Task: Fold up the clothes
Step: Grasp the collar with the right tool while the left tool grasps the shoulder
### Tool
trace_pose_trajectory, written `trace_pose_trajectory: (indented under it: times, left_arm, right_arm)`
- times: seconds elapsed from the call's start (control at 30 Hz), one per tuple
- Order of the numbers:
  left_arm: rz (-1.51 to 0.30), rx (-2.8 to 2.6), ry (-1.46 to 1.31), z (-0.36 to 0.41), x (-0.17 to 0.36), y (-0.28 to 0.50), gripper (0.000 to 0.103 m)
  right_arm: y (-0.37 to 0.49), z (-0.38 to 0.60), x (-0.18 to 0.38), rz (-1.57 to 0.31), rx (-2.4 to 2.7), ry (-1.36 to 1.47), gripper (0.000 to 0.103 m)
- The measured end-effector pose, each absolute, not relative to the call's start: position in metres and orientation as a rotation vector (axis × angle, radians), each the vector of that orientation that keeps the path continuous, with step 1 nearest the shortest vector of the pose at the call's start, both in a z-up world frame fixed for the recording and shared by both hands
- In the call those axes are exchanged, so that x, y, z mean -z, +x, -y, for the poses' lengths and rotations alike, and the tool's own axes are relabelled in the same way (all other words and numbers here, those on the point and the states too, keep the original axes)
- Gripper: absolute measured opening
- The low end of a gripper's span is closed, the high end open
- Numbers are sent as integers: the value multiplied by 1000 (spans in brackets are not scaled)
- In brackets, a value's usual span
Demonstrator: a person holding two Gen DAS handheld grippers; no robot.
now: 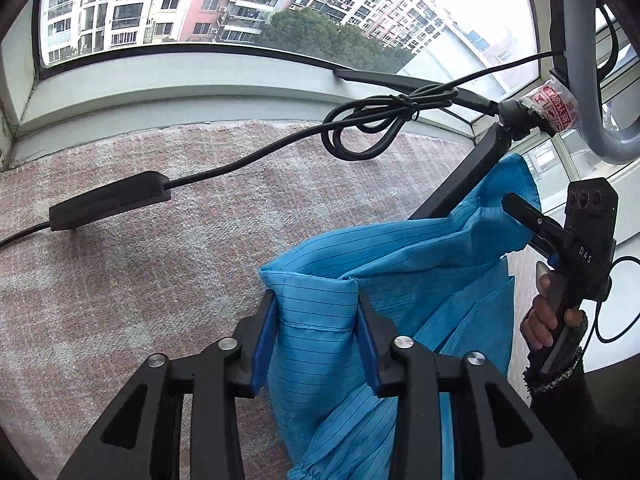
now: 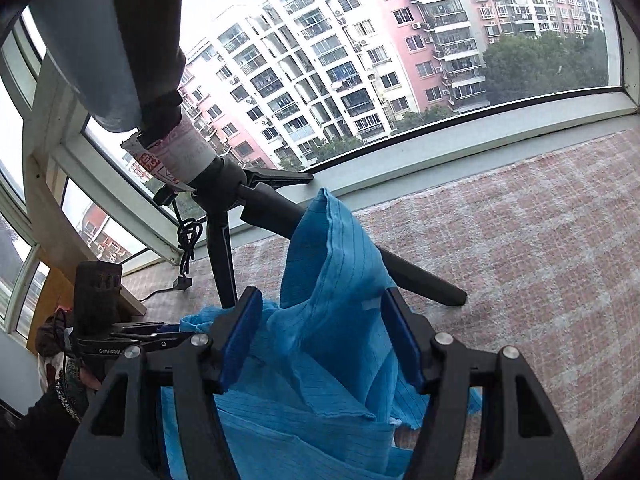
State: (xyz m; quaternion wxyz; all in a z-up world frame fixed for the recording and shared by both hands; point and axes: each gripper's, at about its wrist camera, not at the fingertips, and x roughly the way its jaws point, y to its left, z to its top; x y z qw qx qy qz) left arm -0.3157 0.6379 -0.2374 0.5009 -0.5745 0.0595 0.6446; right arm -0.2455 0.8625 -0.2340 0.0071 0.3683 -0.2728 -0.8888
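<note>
While the blue striped garment (image 1: 400, 280) hangs lifted above the pink checked cloth (image 1: 140, 280), stretched lengthwise between both tools, the left gripper (image 1: 316, 340) pinches its hemmed edge and the right gripper (image 2: 324, 344) pinches another fold. Tripod legs (image 2: 400, 268) stand just behind it, a coiled cable (image 1: 372, 128) beyond.

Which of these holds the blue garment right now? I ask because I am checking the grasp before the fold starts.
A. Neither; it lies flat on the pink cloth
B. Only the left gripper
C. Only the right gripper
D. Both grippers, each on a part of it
D: the left gripper pinches a hemmed edge of the blue garment, and the right gripper has blue fabric bunched between its pads, lifted above the pink checked cloth.
</note>
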Motion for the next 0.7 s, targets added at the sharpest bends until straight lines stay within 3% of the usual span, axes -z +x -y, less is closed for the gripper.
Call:
trace_pose_trajectory:
  times: [0.03,0.07,0.4,0.7]
  left_arm:
    - [-173,-1562,-1362,-639,235,-311,8]
    - [-201,-1569,-1331,-640,231,-305,7]
    - [-159,-1542,-1140,-581,159,-251,6]
    - [-186,-1499,-987,-501,111,-159,6]
  right_arm:
    - [-245,-863,236,873,2767,1165,10]
    - [-245,-863,239,892,2754,1178,3]
    - [-176,-843,165,738,2883,1028,2]
    - [-9,-774,105,631,3002,991,2]
